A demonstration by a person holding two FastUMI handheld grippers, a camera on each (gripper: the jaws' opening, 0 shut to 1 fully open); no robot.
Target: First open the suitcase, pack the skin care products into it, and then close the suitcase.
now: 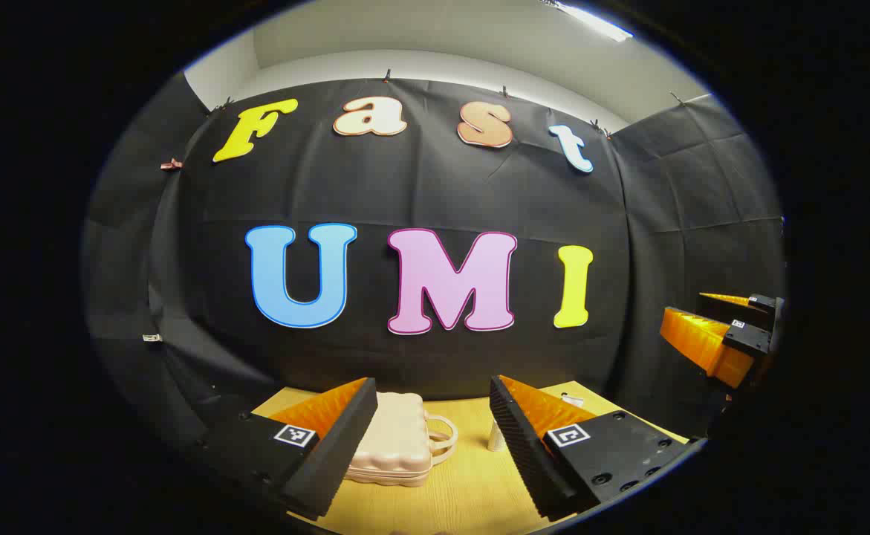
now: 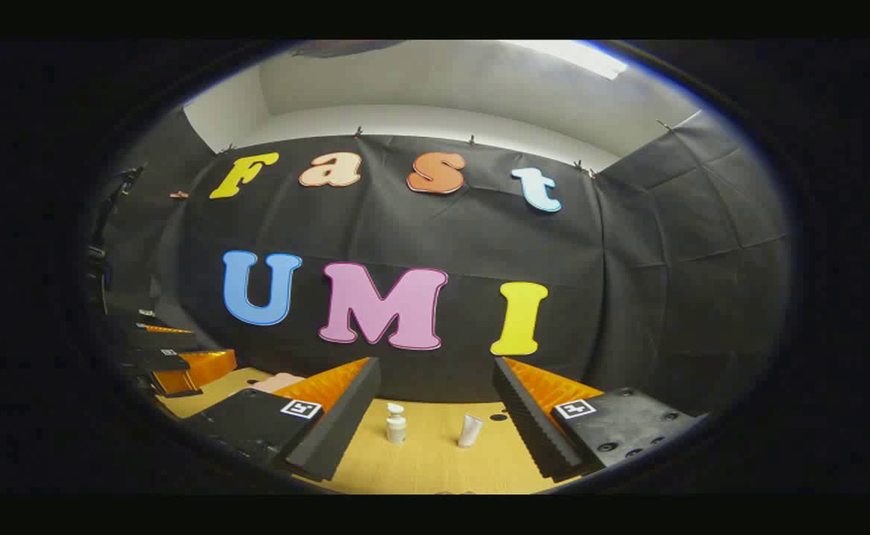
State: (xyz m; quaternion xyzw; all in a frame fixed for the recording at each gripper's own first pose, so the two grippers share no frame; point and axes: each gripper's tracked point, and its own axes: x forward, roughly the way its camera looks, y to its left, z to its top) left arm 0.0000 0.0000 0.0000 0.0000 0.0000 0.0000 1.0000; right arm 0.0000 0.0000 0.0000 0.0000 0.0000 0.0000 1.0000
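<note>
Lying shut on the table [image 1: 472,483], handle toward the skin care products, the suitcase [image 1: 397,446] sits just ahead of the left tool [image 1: 433,435]; both tools gape empty, the right tool [image 2: 436,416] facing pump bottle [image 2: 396,425] and tube [image 2: 469,430].

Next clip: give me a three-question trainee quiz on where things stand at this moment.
1. True or false: the suitcase lies closed on the wooden table.
2. How many skin care containers stand between the right tongs in the right gripper view?
3. The left tongs are: A open, holding nothing; B shut on the suitcase handle; C shut on a tube.

Key
1. True.
2. Two: a pump bottle and a tube, both upright on the table.
3. A.
</note>
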